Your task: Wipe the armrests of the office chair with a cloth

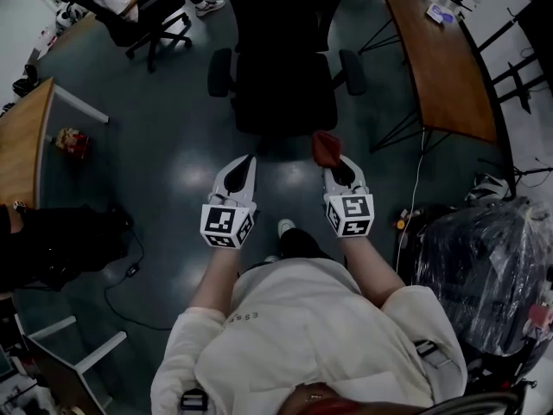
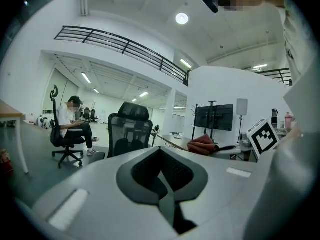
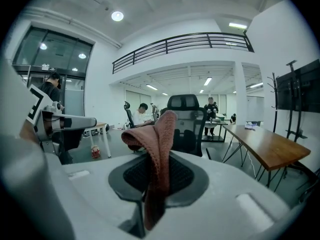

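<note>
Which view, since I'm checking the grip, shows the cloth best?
The right gripper view: the cloth sits large, pinched between the jaws. The head view shows a small red bunch; the left gripper view, a distant lump.

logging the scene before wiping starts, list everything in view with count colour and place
office chair: one, black, straight ahead of both grippers
armrests: two, black, one on either side of its seat, the other at
cloth: one, reddish-brown, pinched in the right gripper
second chair: one, black, far upper left, a person seated in it
tables: two, brown wood, one at the right, one at the left edge
wrapped bundle: one, clear plastic over dark contents, at the right
screen: one, black, on a stand, seen in the left gripper view
left gripper: white, jaws together, nothing between them
right gripper: white, jaws closed on the cloth
shirt: the person's, pale, at the bottom of the head view
</note>
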Tool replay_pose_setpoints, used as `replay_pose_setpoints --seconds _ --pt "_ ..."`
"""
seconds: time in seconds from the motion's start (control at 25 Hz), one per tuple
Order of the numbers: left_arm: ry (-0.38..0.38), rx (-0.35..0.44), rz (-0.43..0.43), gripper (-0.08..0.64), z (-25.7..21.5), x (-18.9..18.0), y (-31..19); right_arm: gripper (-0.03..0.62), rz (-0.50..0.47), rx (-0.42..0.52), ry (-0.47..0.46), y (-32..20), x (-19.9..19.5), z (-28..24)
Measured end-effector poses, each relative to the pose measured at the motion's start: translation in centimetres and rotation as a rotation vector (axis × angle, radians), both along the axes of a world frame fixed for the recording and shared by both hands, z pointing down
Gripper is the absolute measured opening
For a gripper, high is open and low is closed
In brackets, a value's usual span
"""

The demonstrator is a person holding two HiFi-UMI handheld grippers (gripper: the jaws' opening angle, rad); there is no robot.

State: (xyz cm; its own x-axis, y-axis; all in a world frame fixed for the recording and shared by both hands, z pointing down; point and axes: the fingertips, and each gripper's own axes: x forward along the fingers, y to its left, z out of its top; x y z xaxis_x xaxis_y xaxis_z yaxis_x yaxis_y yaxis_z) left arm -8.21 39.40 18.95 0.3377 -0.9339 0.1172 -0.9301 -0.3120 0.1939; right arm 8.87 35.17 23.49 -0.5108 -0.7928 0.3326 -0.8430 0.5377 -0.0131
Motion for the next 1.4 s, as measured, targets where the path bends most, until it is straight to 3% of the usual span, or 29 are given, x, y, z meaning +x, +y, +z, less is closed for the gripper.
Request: replay_pose_setpoints --seconds 0.2,0.6,1.4 --pt "-0.003 0.014 0.035 0.017 -0.4 0.3 4.9 0.044 0.051 -0.004 -0.066 4.9 -0.1 -1.2" --pt "0.013 0.067 0.061 0.017 -1.9 0.7 12.6 0.044 0.084 0.034 -0.039 13.4 0.2 -2.0" --pt "0.030 0.151 0.096 0.017 -4.9 3.3 14.3 0.044 0.116 0.049 -0.064 15.9 2.3 -3.9"
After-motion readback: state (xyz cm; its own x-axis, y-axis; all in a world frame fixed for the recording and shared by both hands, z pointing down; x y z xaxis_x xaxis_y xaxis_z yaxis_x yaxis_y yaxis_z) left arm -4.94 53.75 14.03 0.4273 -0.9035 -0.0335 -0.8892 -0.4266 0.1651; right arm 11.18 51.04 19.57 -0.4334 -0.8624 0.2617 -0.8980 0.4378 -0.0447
